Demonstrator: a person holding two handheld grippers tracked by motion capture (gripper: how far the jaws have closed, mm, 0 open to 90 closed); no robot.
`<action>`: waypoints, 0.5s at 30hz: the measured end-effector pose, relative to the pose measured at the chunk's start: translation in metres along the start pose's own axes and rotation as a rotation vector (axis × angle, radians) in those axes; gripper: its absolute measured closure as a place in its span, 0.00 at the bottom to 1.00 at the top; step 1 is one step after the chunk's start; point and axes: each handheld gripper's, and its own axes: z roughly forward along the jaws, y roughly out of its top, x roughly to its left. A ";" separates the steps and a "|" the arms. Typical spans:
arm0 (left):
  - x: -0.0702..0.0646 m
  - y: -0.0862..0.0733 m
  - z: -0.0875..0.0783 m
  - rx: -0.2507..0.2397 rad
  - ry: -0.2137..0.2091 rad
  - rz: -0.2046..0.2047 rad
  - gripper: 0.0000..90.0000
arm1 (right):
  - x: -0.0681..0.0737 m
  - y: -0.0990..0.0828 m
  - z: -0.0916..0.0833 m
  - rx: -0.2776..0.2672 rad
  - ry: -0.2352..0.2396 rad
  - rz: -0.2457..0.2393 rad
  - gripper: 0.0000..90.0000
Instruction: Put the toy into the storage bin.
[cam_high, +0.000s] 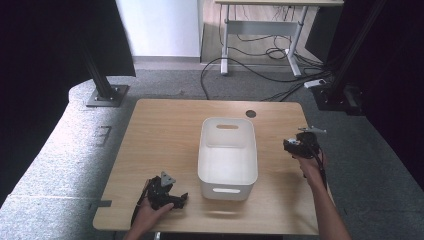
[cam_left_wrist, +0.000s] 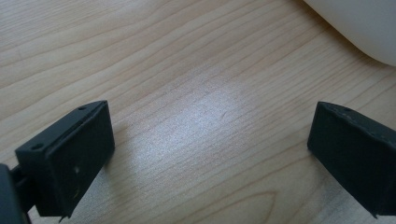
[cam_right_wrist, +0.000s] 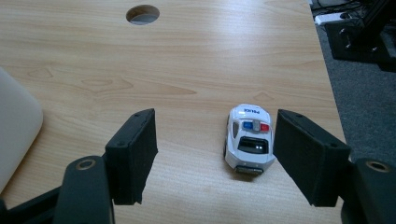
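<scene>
One white bin (cam_high: 228, 159) is seen at the middle of the table (cam_high: 165, 135), and it serves as the landmark. One toy police car (cam_right_wrist: 249, 138) and one round hole (cam_right_wrist: 142, 14) in the table are counted, along with two grippers, each held in a hand.

In the high view the left gripper (cam_high: 165, 194) is held low near the bin's front left corner, and the right gripper (cam_high: 301, 145) is held to the right of the bin, close to the table's right edge. The car cannot be made out there.

It is shown in the right gripper view, where it stands on the table between the widely parted jaws of the right gripper (cam_right_wrist: 215, 156), just beside the right-hand jaw and gripped by neither. The bin's rounded edge (cam_right_wrist: 16, 135) is seen at the left.

In the left gripper view the jaws of the left gripper (cam_left_wrist: 210, 154) are spread wide over bare wood with nothing held, and a corner of the bin (cam_left_wrist: 359, 25) is seen beyond them.
</scene>
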 end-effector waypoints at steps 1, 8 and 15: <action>0.000 0.000 0.000 0.000 0.000 0.000 0.01 | 0.000 0.002 0.001 0.003 0.002 0.003 0.33; 0.000 0.000 0.000 0.000 0.000 0.000 0.01 | -0.002 0.005 0.008 0.022 -0.005 0.008 0.33; 0.000 0.000 0.000 0.000 -0.001 0.000 0.01 | -0.010 0.004 0.019 0.035 -0.007 0.029 0.33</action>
